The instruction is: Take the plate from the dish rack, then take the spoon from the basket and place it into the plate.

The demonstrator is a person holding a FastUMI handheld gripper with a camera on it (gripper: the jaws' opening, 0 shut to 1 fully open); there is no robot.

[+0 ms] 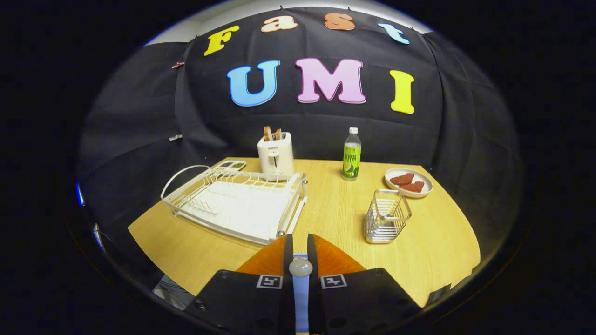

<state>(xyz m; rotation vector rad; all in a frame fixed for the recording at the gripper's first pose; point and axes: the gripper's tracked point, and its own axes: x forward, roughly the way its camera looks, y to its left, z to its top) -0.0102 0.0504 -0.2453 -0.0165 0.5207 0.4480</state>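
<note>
Your gripper (pixel 300 242) holds a blue-handled spoon (pixel 300 267) pinched between both fingers, above an orange plate (pixel 335 260). Release unevenly and the spoon could skid off the plate's rim. The dish rack (pixel 237 204) crowds one side and the wire basket (pixel 386 216) the other; bare table (pixel 335 209) lies between.

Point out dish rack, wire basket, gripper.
dish rack (pixel 242 209), gripper view, on its white drain tray.
wire basket (pixel 387 218), gripper view, on its front wall.
gripper (pixel 300 242), gripper view, midway between fingertips; fingers nearly together around a round-topped, blue-handled item.
</note>
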